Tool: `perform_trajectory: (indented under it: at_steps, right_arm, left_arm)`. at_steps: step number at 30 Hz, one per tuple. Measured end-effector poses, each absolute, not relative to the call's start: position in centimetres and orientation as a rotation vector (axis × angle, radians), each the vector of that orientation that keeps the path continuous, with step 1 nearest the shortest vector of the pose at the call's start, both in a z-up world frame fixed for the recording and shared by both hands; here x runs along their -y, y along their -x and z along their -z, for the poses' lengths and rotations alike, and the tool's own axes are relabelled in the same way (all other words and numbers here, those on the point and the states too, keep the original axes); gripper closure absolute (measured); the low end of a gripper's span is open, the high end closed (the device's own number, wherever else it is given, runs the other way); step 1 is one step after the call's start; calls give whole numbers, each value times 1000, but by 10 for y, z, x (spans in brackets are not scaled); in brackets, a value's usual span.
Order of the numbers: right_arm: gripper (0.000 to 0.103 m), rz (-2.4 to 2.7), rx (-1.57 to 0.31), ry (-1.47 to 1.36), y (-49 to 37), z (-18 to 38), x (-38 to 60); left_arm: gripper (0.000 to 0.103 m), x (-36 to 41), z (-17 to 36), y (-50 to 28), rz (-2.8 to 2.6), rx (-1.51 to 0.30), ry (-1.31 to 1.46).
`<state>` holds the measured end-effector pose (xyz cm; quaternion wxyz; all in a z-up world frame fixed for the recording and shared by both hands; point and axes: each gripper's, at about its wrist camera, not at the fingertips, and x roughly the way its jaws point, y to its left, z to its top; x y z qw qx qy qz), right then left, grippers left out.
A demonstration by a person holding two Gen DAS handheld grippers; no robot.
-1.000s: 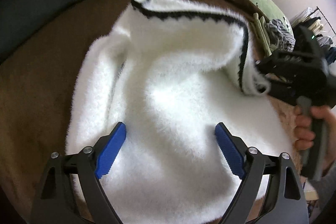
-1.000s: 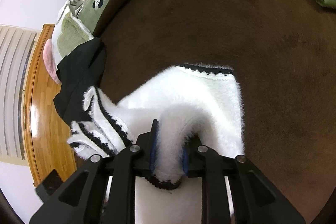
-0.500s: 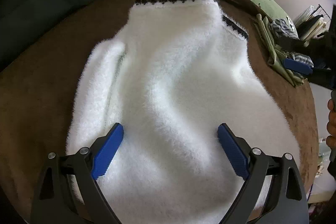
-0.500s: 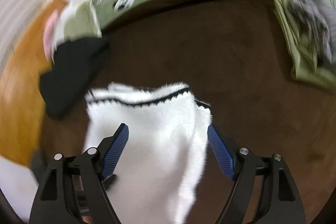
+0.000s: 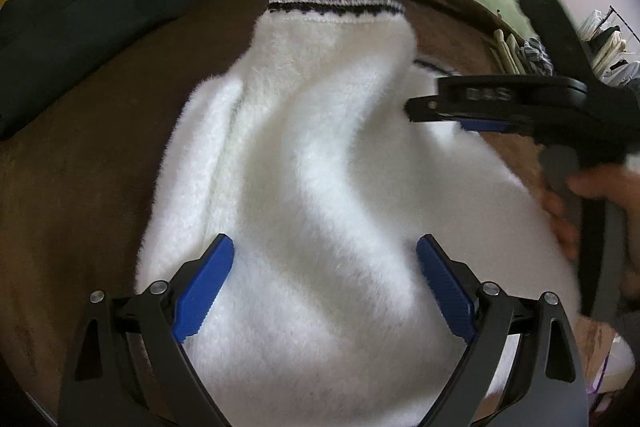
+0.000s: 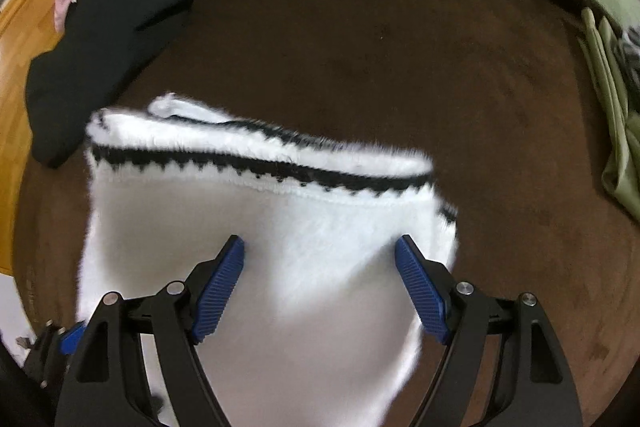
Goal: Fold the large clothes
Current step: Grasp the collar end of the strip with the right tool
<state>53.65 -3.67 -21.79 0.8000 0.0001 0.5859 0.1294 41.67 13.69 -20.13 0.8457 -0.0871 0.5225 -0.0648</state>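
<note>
- Fabric of the white fluffy sweater (image 5: 320,187) fills the near ground in both wrist views, lying on the brown blanket (image 6: 400,59); the left gripper (image 5: 325,291) hovers over it with jaws spread wide, pads clear of the pile, nothing between them
- The right gripper (image 6: 320,287) has just been opening; its jaws now stand wide over the sweater, gripping nothing
- Judging by the lie, one side panel or sleeve is already laid inward over the body, and the black zigzag hem (image 6: 260,167) sits fairly straight; a lengthwise ridge suggests smoothing and at least one more fold remain
- Near end of the sweater is cut off by both frames, so neckline and sleeves cannot be placed
- A black garment (image 6: 104,59) lies beyond, whether folded I cannot tell; the striped and olive clothes (image 6: 612,99) at the far right are blurred
</note>
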Motion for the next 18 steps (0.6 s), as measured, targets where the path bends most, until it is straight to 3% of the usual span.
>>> perform_trajectory:
  at_steps: [3,7,10,15,18]
  right_arm:
    - [25,-263,-1254,51,-546,229,36]
    - [13,-266,-1268,68,-556,249,39]
    - [11,-279,-1281,8,-559,258,46]
    - [12,-280,-1241,20,-553,251,46]
    - [18,-323,-1203,4,-544,229,50]
  left_arm:
    - [13,-139,202,-412,136,-1088,194]
    - [12,-142,203,-408,133,-1075,197]
    - [12,-145,204,-406,132,-1071,208]
    - [12,-147,203,-401,133,-1069,210]
    - [12,-146,201,-402,129,-1078,200]
